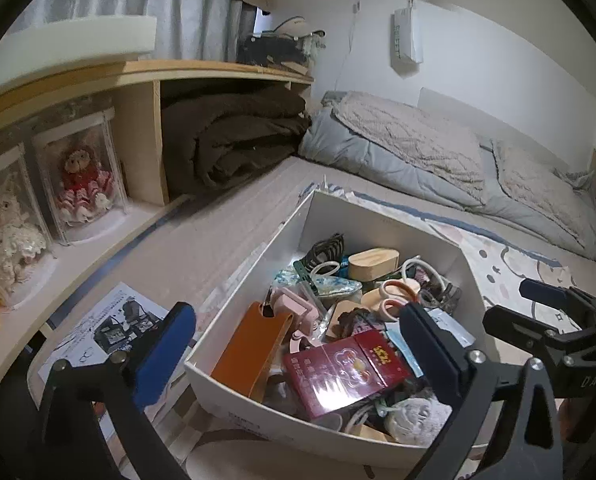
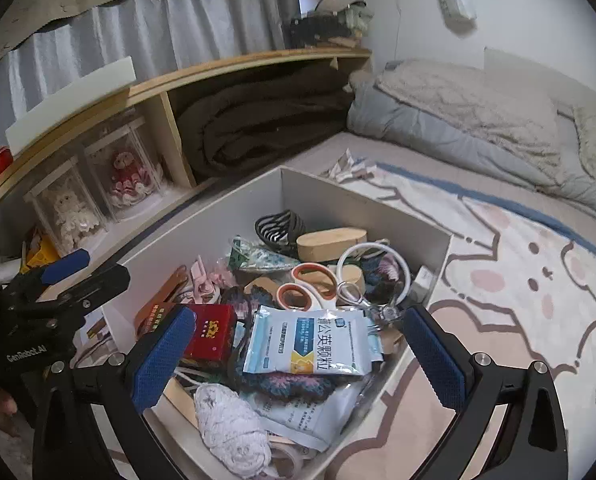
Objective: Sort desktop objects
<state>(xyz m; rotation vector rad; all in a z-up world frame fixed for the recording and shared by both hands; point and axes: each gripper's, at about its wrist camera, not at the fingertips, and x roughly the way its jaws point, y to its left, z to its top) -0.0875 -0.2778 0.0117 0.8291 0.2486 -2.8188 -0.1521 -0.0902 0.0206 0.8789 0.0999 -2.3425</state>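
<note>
A white open box [image 1: 325,216] [image 2: 329,194] sits on a bed, filled with several small items. Among them are a red packet [image 1: 345,372] [image 2: 212,334], an orange leather case [image 1: 250,348], orange-handled scissors [image 1: 397,298] [image 2: 309,284], a wooden oval box [image 1: 371,264] [image 2: 331,244], a white-and-blue sachet [image 2: 317,342] and a white crocheted piece [image 2: 230,428]. My left gripper [image 1: 294,356] stands open above the box's near left side, nothing between its fingers. My right gripper [image 2: 298,356] stands open above the sachet, holding nothing. Each gripper shows in the other's view.
A printed leaflet [image 1: 110,320] lies left of the box. A patterned blanket [image 2: 517,280] covers the bed to the right. Grey and beige bedding [image 1: 437,160] is piled at the back. A wooden shelf [image 1: 138,76] holds boxed dolls [image 1: 82,184] and a brown blanket [image 1: 234,136].
</note>
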